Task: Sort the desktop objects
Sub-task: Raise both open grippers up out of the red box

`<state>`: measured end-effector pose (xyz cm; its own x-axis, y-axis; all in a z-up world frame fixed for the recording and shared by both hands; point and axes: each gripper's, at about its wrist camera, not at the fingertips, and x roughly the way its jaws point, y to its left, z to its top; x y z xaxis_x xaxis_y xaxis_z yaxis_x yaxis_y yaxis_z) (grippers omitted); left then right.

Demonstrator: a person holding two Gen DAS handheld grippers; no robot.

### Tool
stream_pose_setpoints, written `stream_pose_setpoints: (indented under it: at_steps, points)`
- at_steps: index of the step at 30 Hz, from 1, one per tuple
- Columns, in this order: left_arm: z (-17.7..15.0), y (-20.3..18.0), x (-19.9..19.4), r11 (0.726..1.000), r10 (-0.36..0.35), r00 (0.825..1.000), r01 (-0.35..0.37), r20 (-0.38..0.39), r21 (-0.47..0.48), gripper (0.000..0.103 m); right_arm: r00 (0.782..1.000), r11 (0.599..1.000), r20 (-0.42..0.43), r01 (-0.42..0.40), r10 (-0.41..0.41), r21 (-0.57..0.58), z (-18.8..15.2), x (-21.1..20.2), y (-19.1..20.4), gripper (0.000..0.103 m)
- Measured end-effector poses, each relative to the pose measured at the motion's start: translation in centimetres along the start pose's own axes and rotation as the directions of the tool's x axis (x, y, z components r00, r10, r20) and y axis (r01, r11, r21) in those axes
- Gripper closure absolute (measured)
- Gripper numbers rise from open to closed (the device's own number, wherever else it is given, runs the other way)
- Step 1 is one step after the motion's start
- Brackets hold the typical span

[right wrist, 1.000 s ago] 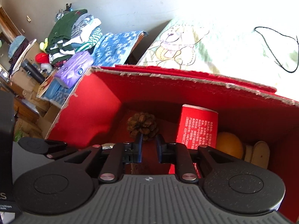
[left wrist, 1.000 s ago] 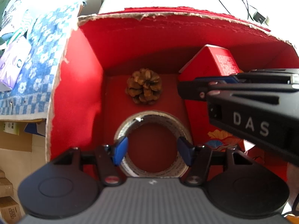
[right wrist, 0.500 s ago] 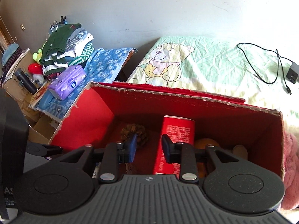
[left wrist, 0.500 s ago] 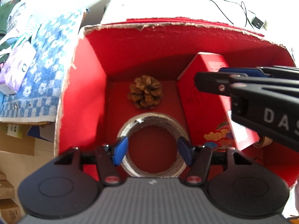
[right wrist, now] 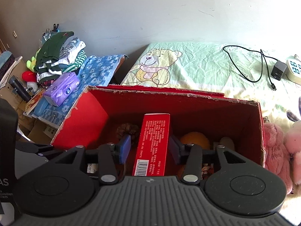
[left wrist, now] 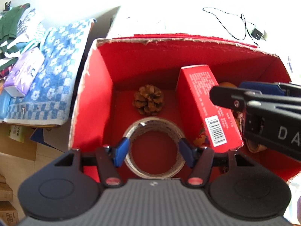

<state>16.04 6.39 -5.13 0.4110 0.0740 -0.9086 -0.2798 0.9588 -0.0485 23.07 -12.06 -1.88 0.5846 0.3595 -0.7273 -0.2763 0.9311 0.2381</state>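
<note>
A red cardboard box (left wrist: pixel 90 101) holds a pine cone (left wrist: pixel 148 99), a roll of clear tape (left wrist: pixel 154 146), a tall red carton (left wrist: pixel 208 105) leaning on its side, an orange (right wrist: pixel 194 140) and a beige item (right wrist: pixel 226 143). My left gripper (left wrist: pixel 154 150) is open above the tape roll, a finger on each side, not gripping it. My right gripper (right wrist: pixel 149 147) is open, its pads apart from the red carton (right wrist: pixel 153 143) between them. The right gripper also shows at the right of the left wrist view (left wrist: pixel 263 101).
The box stands on a bed with a bear-print sheet (right wrist: pixel 188 64). A black cable and charger (right wrist: pixel 278 69) lie at the far right. Pink plush toys (right wrist: pixel 282 150) sit right of the box. Folded clothes (right wrist: pixel 58 58), a purple tissue pack (right wrist: pixel 62 89) and a blue towel (left wrist: pixel 52 71) lie left.
My right gripper has opened wide and lifted back out of the box, leaving the red carton inside. My left gripper has also risen a little, still open over the tape.
</note>
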Motion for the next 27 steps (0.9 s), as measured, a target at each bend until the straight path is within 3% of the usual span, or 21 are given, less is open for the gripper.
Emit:
stream_pose_setpoints:
  at_steps: [5, 10, 12, 16, 27]
  points:
    - [-0.2, 0.0, -1.1, 1.0, 0.013, 1.0, -0.013, 0.025, -0.009, 0.037, 1.0, 0.999, 0.014, 0.004, -0.004, 0.04, -0.7, -1.2, -0.2, 0.054]
    - [-0.6, 0.3, -2.0, 0.999, -0.024, 0.999, 0.025, 0.049, -0.02, 0.036, 0.999, 0.997, 0.039, 0.024, -0.027, 0.073, -1.1, -2.6, -0.4, 0.054]
    - [-0.8, 0.2, -2.4, 1.0, -0.025, 0.997, 0.026, 0.078, -0.017, 0.031, 0.998, 0.997, 0.053, 0.031, -0.035, 0.072, -1.3, -3.1, -0.3, 0.054]
    - [-1.2, 0.0, -3.2, 1.0, -0.018, 0.99, 0.021, 0.141, -0.018, 0.001, 0.997, 0.996, 0.065, 0.028, -0.034, 0.086, -1.9, -3.9, -0.2, 0.054]
    - [-1.5, -0.7, -3.7, 1.0, 0.011, 0.989, -0.008, 0.15, -0.017, 0.003, 0.984, 0.985, 0.142, 0.087, -0.108, 0.147, -3.7, -6.9, -0.8, 0.054]
